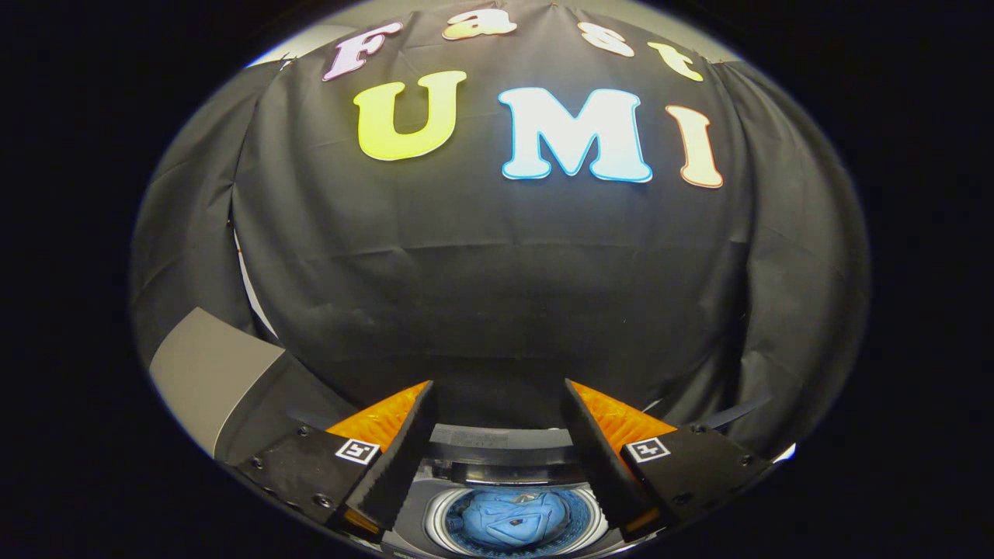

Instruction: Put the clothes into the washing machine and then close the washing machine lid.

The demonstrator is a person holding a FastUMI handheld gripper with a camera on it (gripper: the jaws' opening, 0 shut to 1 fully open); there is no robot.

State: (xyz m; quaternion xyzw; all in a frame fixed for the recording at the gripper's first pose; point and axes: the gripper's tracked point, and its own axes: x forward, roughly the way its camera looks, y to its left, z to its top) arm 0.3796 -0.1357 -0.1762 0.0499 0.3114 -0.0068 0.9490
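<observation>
Hovering above the washing machine (497, 466), the gripper (497, 404) is pointing out toward the booth's black cloth wall (497, 295). Its two fingers are standing spread wide apart, with nothing pinched between them; the pads (388, 419) are facing each other across an open gap, and neither is touching anything that can be seen.

The machine is sitting low between and just below the fingers. Its lid (505, 446) is standing open, showing as a dark band at the back of the opening. Below that band the round drum (443, 522) is lying exposed, its pale rim ringing the opening.

The clothes (505, 519) are lying inside the drum: a bundle of light blue fabric, crumpled, sitting roughly in the middle of the drum and well below the fingertips. What kind of garment it is cannot be told from this angle. The bundle is staying within the rim, with no part seen hanging over it.

Off to the left, beside the left finger, a grey panel (206, 373) is leaning out from under the cloth. The cloth is hanging in folds behind everything, filling the space beyond the fingers.
</observation>
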